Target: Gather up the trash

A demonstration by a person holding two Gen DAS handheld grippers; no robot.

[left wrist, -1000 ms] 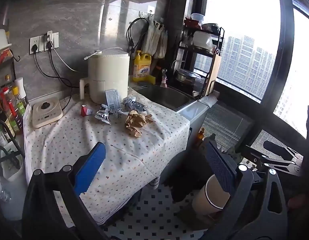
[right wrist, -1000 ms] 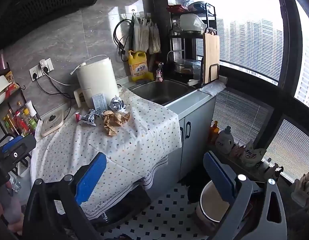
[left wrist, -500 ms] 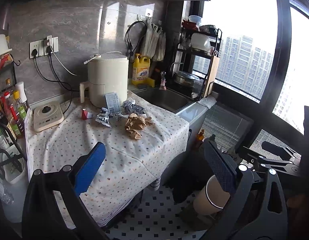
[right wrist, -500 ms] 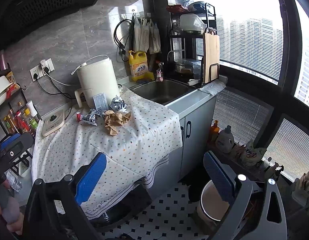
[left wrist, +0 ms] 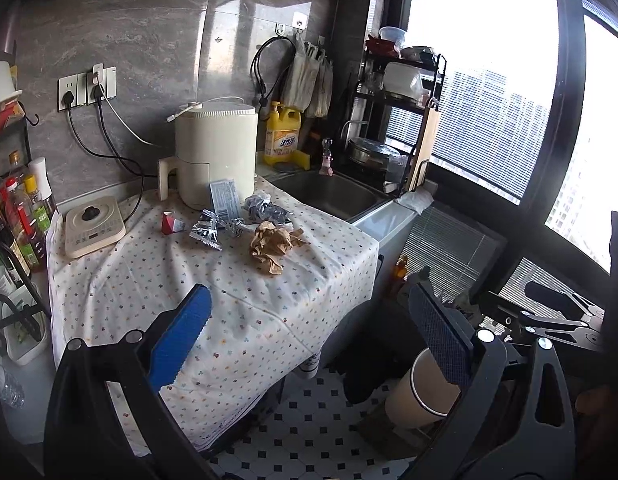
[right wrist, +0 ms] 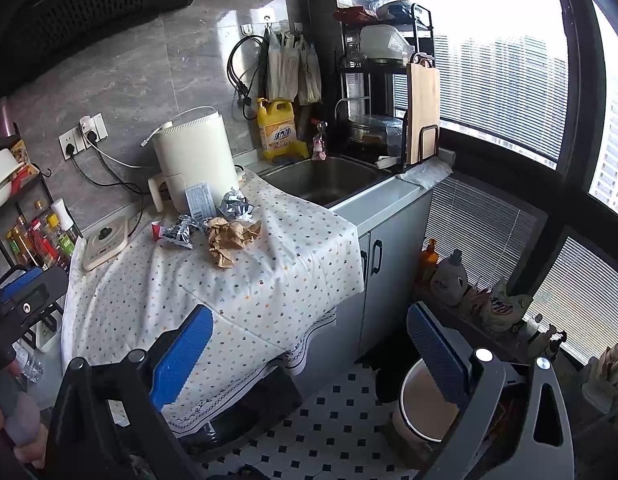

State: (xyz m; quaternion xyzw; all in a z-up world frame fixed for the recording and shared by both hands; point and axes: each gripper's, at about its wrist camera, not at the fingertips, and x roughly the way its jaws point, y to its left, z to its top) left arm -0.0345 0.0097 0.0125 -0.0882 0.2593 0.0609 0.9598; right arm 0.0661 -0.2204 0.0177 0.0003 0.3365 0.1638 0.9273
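Trash lies in a cluster on the dotted tablecloth (left wrist: 157, 280) (right wrist: 269, 272): a crumpled brown paper (left wrist: 273, 244) (right wrist: 229, 236), silver foil wrappers (left wrist: 213, 229) (right wrist: 177, 234), a dark crumpled wrapper (left wrist: 265, 210) (right wrist: 235, 205), a flat printed packet (left wrist: 225, 199) (right wrist: 199, 199) and a small red carton (left wrist: 171, 224) (right wrist: 155, 229). A beige bin (left wrist: 419, 394) (right wrist: 423, 400) stands on the floor. My left gripper (left wrist: 309, 336) and right gripper (right wrist: 309, 344) are both open and empty, well short of the trash.
A cream air fryer (left wrist: 215, 152) and an induction plate (left wrist: 93, 231) stand behind the trash. The sink (right wrist: 329, 178) lies to the right, with a dish rack (right wrist: 389, 92) and detergent jug (right wrist: 276, 130). Sauce bottles (left wrist: 23, 216) crowd the left. The floor is tiled (right wrist: 333, 416).
Both grippers have drifted slightly; the left view has edged back and a little left. The trash has not moved and both jaws stay open.
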